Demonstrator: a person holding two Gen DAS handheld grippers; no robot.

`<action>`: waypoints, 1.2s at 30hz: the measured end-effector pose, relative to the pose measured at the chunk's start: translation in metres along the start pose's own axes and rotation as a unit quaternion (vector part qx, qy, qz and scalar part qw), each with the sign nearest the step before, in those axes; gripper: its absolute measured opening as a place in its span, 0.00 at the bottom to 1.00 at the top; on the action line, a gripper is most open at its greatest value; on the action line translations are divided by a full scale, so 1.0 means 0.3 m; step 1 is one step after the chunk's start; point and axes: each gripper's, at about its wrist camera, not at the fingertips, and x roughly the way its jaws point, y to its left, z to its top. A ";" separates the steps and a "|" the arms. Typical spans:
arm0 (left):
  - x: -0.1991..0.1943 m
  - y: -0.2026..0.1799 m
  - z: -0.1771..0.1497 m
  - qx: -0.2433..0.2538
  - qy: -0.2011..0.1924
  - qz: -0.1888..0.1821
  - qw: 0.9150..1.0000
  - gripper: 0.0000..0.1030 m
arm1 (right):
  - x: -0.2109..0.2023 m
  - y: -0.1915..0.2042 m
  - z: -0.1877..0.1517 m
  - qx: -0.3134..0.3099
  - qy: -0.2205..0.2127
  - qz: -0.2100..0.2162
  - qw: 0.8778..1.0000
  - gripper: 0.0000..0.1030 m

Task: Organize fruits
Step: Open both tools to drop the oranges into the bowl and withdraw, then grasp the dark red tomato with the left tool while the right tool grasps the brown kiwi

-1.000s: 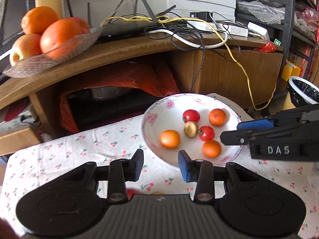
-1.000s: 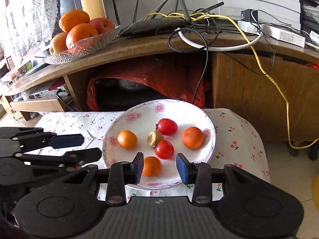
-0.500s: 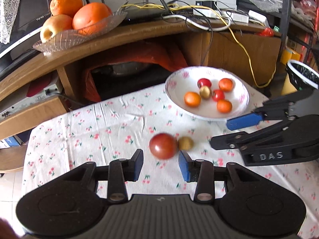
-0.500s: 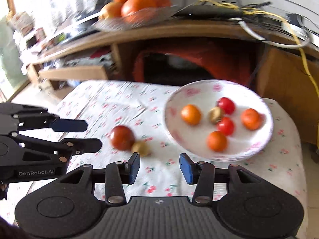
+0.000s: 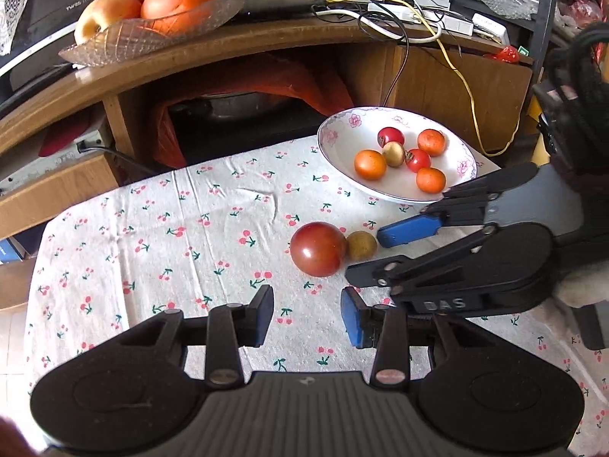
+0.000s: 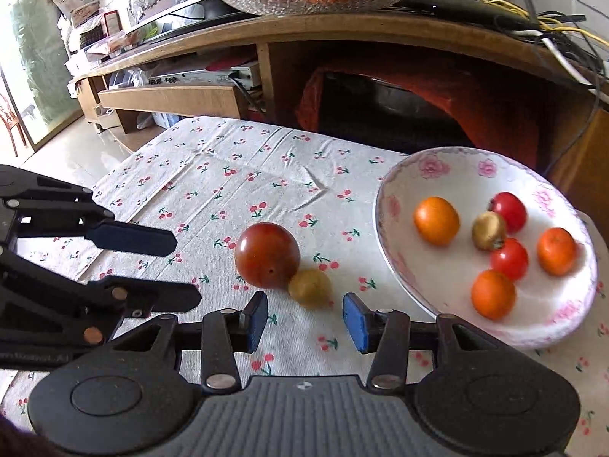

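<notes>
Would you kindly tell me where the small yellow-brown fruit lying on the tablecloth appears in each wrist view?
Left wrist view: the small yellow-brown fruit lies right of centre, touching the right side of the large red fruit.
Right wrist view: it sits at centre, just beyond the right hand-held gripper, at the red fruit's lower right.
Shared landmark: the floral white bowl, to the right in both.

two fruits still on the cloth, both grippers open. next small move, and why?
Probably ease the right gripper forward and down around the small brown fruit. It lies just ahead of the open jaws, touching the large red tomato, and the bowl is close on that side. The left gripper is also open.
</notes>
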 end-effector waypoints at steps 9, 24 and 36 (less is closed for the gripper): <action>0.019 0.013 0.017 -0.003 -0.013 -0.001 1.000 0.46 | 0.008 -0.007 0.005 0.004 -0.004 -0.001 1.000 0.19; 0.142 -0.052 0.082 0.017 -0.024 0.009 1.000 0.55 | -0.077 -0.058 -0.072 0.035 0.006 0.000 0.999 0.19; 0.195 -0.016 0.072 -0.010 -0.022 0.033 0.999 0.47 | -0.110 -0.094 -0.099 0.060 0.006 -0.009 0.998 0.19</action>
